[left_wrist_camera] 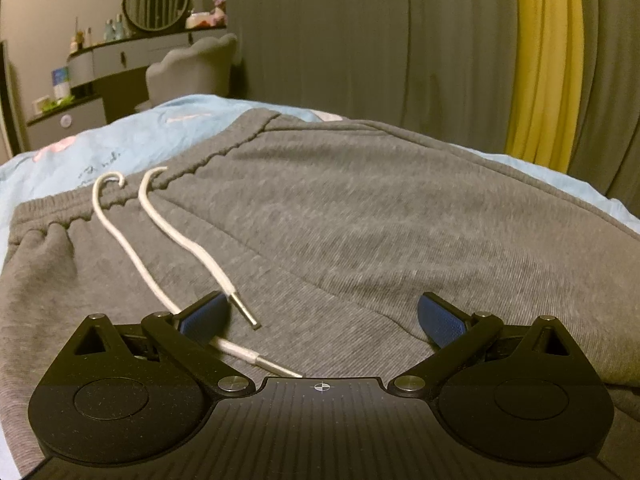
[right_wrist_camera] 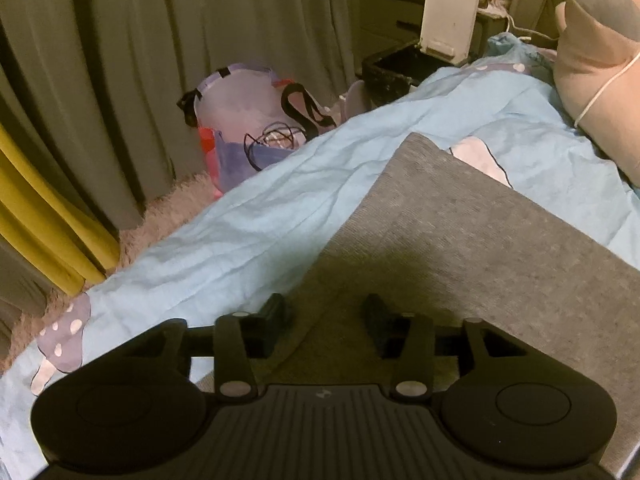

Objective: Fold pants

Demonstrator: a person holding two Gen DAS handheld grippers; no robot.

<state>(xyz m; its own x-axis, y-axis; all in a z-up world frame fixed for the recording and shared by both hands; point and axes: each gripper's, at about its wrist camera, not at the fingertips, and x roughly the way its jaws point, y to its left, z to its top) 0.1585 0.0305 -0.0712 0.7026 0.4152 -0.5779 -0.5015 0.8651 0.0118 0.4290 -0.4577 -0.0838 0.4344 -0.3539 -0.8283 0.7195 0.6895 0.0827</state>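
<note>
Left gripper (left_wrist_camera: pixel 322 316), jaws spread wide and empty, hovers over grey sweatpants (left_wrist_camera: pixel 340 216) lying flat on a blue bedsheet (left_wrist_camera: pixel 60 160), waistband to its left, white drawstring (left_wrist_camera: pixel 176 236) trailing toward it. Right gripper (right_wrist_camera: pixel 326 320), likewise open and empty, alone shows a far squared corner of the pants (right_wrist_camera: pixel 460 220) and a laundry basket (right_wrist_camera: pixel 236 120) beyond.

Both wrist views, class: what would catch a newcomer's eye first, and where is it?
The grey pants fill the foreground, spread on the light blue bedsheet, with the white drawstring trailing from the waistband toward the open left claw. The yellow curtain glows at upper right. In the right view, the open right claw hovers over the pants' edge.
</note>
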